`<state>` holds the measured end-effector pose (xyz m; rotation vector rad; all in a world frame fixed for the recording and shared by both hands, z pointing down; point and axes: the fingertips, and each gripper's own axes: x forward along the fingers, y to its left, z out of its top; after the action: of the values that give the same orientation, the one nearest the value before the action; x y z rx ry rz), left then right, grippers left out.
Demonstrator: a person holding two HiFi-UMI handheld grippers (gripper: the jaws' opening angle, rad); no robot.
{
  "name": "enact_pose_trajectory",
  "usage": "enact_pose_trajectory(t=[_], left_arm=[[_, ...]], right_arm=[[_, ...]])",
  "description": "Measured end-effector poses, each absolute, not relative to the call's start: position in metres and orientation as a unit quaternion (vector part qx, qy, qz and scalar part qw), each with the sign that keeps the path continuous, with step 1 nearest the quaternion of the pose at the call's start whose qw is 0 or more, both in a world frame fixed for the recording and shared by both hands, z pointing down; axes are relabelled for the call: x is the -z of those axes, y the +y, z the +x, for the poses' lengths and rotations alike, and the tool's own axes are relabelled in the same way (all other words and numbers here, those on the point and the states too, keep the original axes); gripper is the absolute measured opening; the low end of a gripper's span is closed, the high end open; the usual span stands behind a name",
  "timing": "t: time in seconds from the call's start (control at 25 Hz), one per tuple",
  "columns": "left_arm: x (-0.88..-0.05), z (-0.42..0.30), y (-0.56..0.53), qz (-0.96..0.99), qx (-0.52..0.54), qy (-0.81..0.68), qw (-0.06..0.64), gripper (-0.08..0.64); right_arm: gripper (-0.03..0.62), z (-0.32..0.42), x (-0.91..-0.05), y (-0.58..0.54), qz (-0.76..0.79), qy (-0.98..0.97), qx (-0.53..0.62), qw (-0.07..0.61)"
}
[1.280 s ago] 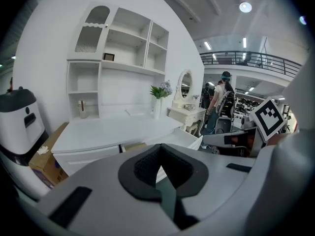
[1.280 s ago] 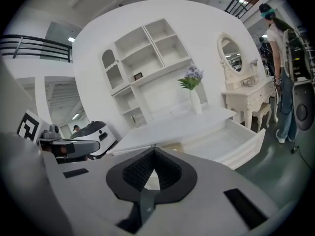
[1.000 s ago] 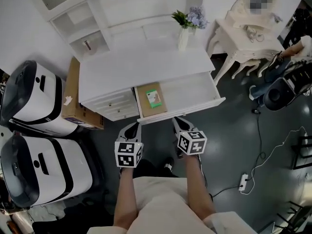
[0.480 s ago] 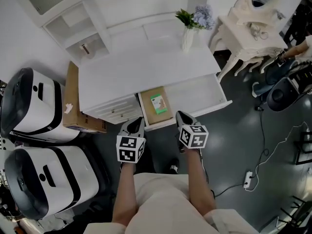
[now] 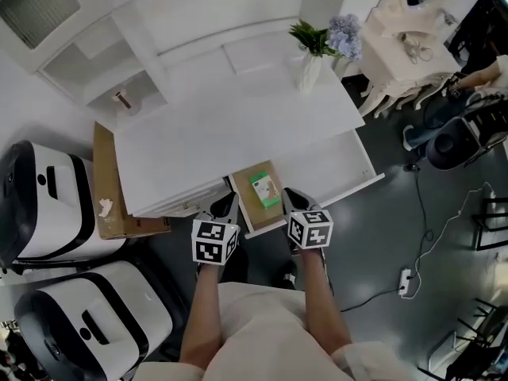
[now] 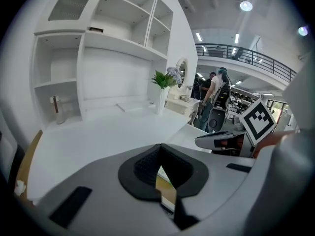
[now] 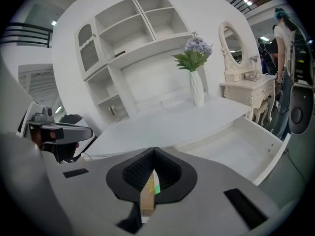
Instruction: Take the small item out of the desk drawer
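Observation:
A small brown box with a green label (image 5: 264, 190) lies at the left end of the open white desk drawer (image 5: 341, 173). My left gripper (image 5: 228, 205) hangs at the drawer's front edge, just left of the box, with its jaws shut and empty. On the box's right, my right gripper (image 5: 292, 202) is also shut on nothing. Through the slit of the left gripper (image 6: 161, 156) a strip of the box (image 6: 166, 187) shows. The right gripper (image 7: 154, 154) frames the box (image 7: 147, 194) the same way. Neither gripper touches the box.
The white desk top (image 5: 230, 125) carries a vase of flowers (image 5: 311, 68) at its back right. Shelves (image 5: 95, 62) stand behind it. Two white machines (image 5: 48, 197) and a cardboard carton (image 5: 107, 189) stand at the left. An ornate dressing table (image 5: 397, 22) and a floor cable (image 5: 407, 280) are at the right.
Both grippers have moved forward from in front of the drawer to its front edge and now flank the box. Their jaws have stayed shut.

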<state>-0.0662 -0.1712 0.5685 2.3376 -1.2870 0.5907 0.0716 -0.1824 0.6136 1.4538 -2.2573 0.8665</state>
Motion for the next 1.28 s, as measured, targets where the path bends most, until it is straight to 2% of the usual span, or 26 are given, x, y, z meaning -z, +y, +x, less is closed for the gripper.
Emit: enact_pose_trajectory(t=[0.24,0.44,0.68,0.96,1.28], left_arm=[[-0.586,-0.064,-0.202,0.860,-0.217,-0.410,0.210,0.015],[-0.600,-0.055,-0.212,0.881,-0.226,-0.358,0.212,0.015],[-0.615,-0.047,-0.216,0.898,-0.230,-0.305,0.217,0.015],[-0.627,-0.047,-0.218,0.908,-0.231,-0.271,0.221,0.015],[-0.635,-0.055,-0.210,0.910,-0.227,-0.259,0.229,0.015]], right_arm=[[0.025,0.060,-0.637,-0.201,0.519,-0.773,-0.301,0.204],[0.025,0.052,-0.666,-0.213,0.483,-0.782,-0.281,0.275],[0.026,0.055,-0.686,-0.217,0.482,-0.765,-0.304,0.300],[0.080,0.045,-0.707,-0.218,0.472,-0.756,-0.311,0.330],[0.200,0.024,-0.731,-0.225,0.441,-0.757,-0.314,0.367]])
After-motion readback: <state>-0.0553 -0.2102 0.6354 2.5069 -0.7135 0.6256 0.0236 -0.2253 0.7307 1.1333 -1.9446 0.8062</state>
